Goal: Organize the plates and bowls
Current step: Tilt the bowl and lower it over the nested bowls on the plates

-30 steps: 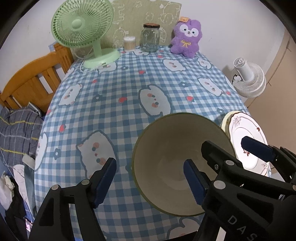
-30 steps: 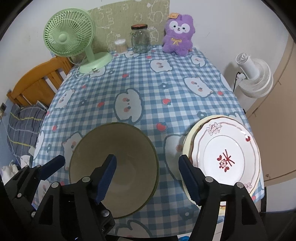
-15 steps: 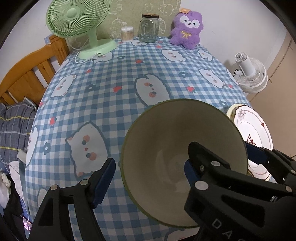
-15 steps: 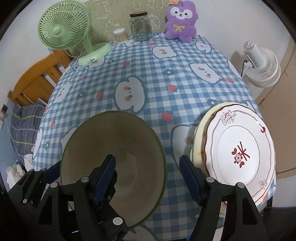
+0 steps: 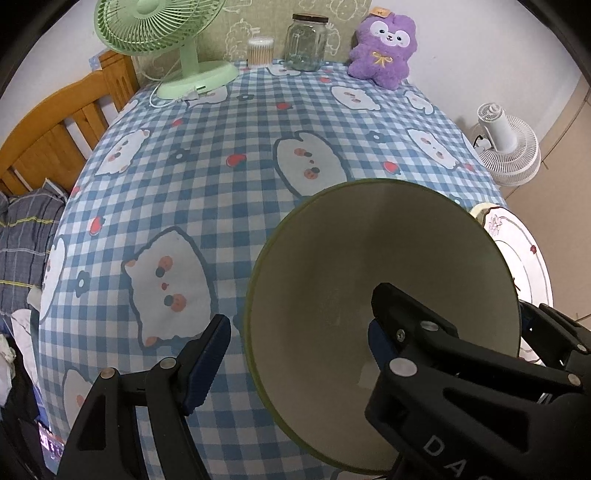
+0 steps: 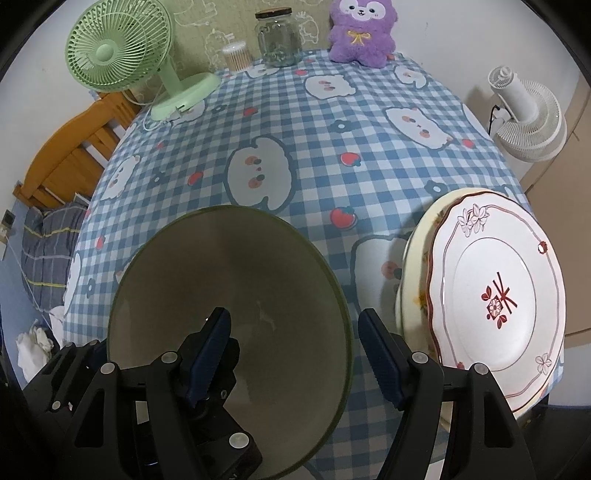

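A wide bowl [image 5: 351, 258] with an olive rim and beige inside stands near the front of the checked tablecloth [image 5: 221, 184]. My left gripper [image 5: 295, 350] is open astride its left wall, one finger outside, the other inside. In the right wrist view the same bowl [image 6: 240, 266] has my right gripper [image 6: 295, 354] open astride its right wall. No pad presses on the bowl. To the right, a white plate with a red motif [image 6: 495, 288] lies on a cream plate [image 6: 413, 266] at the table's edge. The white plate [image 5: 517, 251] also shows in the left wrist view.
Along the far edge stand a green desk fan [image 5: 155, 29], a tub of cotton swabs [image 5: 260, 51], a glass jar [image 5: 304, 42] and a purple plush toy [image 5: 384, 51]. A white fan [image 5: 506, 147] stands off the table's right side. A wooden bed frame [image 5: 55, 136] lies left.
Both grippers have sunk toward the bowl, which now fills more of each view. The jaws keep the same width and the bowl and plates have not shifted.
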`<action>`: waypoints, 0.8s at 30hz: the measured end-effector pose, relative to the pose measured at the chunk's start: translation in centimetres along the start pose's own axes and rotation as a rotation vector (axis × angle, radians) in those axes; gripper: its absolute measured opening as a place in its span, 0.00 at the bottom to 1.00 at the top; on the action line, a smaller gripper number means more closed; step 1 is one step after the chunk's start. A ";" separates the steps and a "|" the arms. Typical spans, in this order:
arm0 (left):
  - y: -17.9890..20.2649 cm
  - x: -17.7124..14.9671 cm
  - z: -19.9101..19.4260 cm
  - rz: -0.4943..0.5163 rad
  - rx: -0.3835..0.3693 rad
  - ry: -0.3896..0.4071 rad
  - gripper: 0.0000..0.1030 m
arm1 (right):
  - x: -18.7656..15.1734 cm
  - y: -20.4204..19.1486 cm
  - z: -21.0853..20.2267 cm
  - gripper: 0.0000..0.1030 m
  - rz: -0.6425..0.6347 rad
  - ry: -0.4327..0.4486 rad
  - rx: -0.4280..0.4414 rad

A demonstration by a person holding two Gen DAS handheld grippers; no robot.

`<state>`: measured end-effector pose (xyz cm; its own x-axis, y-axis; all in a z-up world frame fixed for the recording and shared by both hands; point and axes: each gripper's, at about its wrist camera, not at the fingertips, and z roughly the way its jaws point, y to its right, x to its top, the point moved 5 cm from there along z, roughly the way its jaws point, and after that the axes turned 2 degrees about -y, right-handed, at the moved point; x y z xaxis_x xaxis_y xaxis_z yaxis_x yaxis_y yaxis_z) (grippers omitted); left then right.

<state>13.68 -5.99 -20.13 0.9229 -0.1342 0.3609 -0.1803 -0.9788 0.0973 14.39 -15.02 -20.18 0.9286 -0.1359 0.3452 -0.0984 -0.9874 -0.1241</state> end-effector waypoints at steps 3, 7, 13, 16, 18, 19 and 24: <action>0.0 0.0 0.3 -0.001 -0.004 -0.005 0.76 | 0.0 0.1 0.3 0.73 0.003 -0.008 0.001; 0.0 0.0 0.7 -0.001 -0.009 -0.012 0.76 | 0.0 0.1 0.8 0.72 0.010 -0.017 0.008; 0.0 0.1 0.8 0.001 -0.023 -0.003 0.77 | 0.0 -0.1 1.4 0.71 0.028 -0.038 0.038; -0.2 0.0 0.8 -0.011 -0.042 -0.008 0.76 | 0.1 -0.4 1.5 0.67 0.014 -0.048 0.045; -0.1 0.0 0.8 -0.011 -0.057 -0.014 0.76 | 0.0 -0.4 1.5 0.65 0.014 -0.051 0.045; -0.1 0.0 0.8 -0.010 -0.060 -0.015 0.75 | 0.0 -0.4 1.5 0.65 0.011 -0.050 0.045; 0.5 -0.1 0.6 0.004 -0.106 -0.023 0.63 | 0.0 -0.2 1.3 0.58 0.014 -0.051 0.037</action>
<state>13.70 -6.54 -20.72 0.9293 -0.1429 0.3407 -0.2182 -0.9564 0.1940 14.84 -14.75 -21.35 0.9443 -0.1446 0.2956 -0.0991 -0.9815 -0.1637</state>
